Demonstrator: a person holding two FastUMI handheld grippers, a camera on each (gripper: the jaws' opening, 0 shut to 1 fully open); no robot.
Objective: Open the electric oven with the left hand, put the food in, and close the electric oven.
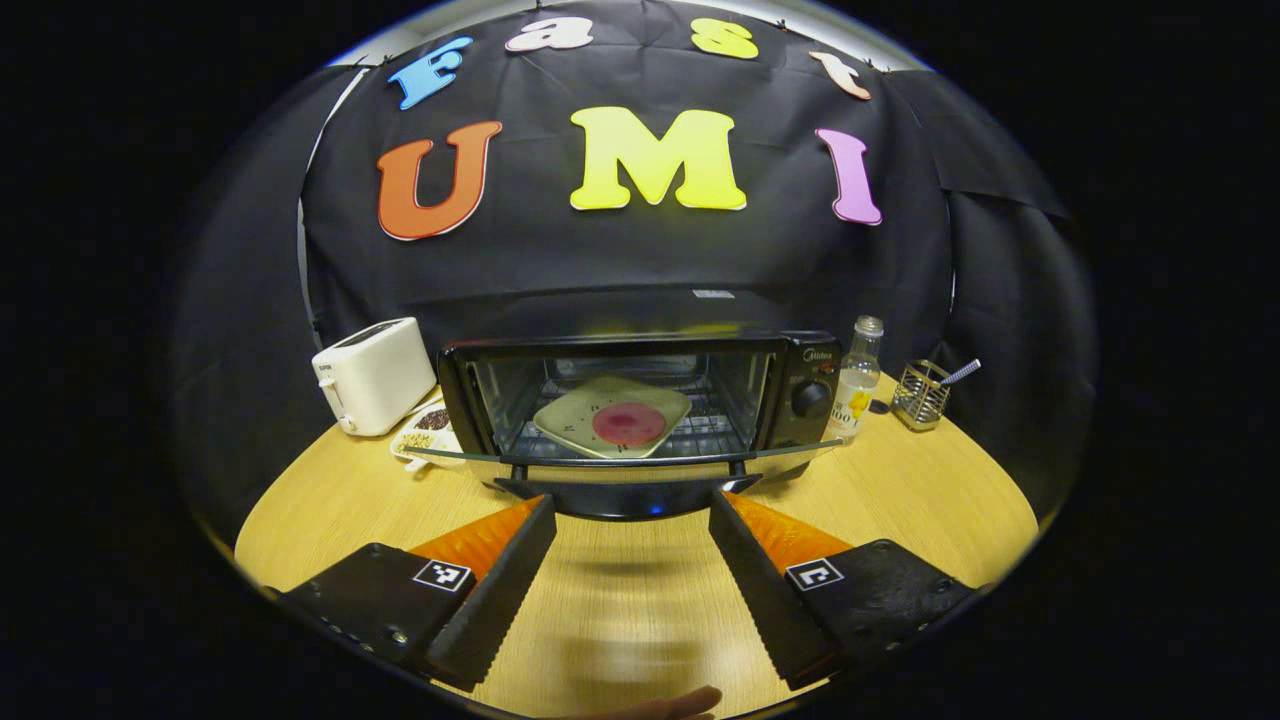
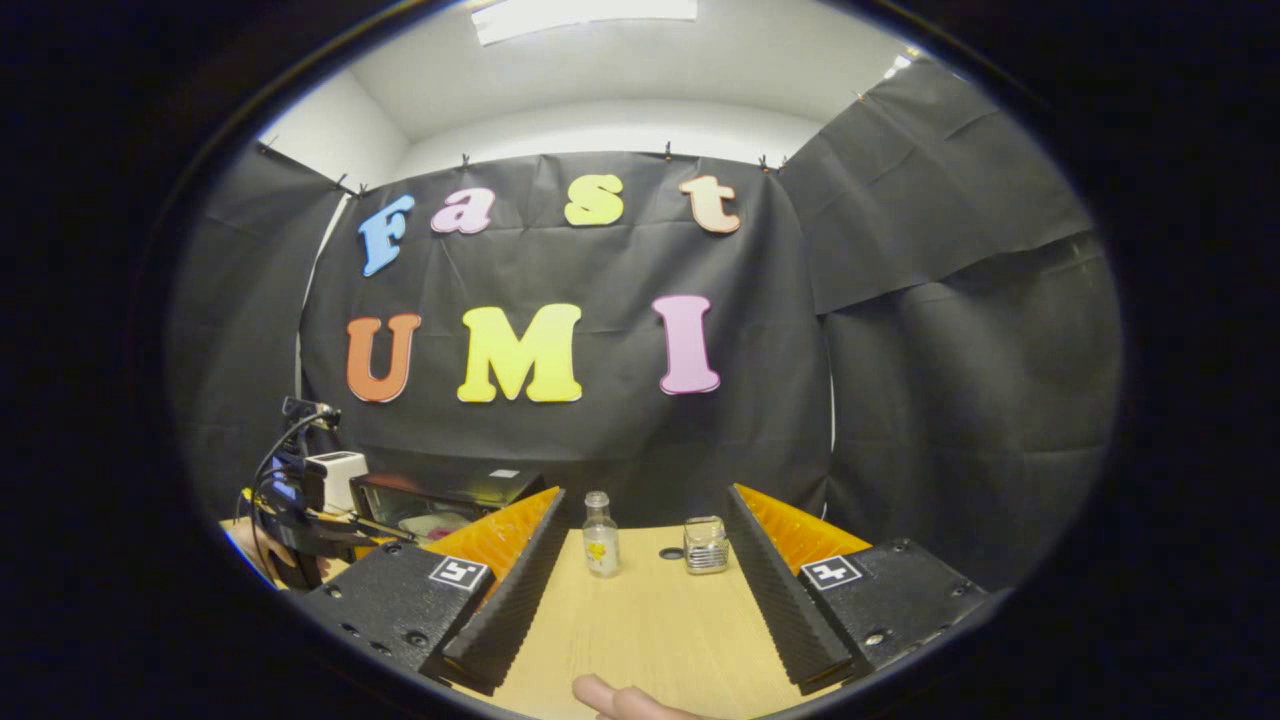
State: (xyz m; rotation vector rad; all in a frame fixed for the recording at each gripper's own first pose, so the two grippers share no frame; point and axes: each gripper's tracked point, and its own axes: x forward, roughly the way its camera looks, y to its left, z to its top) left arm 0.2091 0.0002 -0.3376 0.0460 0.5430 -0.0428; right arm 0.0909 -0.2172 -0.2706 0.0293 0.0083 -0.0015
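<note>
The black electric oven stands at the middle of the table with its glass door folded down flat. On the rack inside rests a pale square plate bearing a round pinkish-red piece of food. My left gripper is open just in front of the door's dark handle, fingers either side of it and nothing between them. My right gripper is open and empty over the table's right part. Far left in the right gripper view, the oven shows beside the left gripper.
A white toaster and a small dish of snacks stand left of the oven. To its right are a clear bottle and a wire holder with a utensil. Bare wooden table lies in front.
</note>
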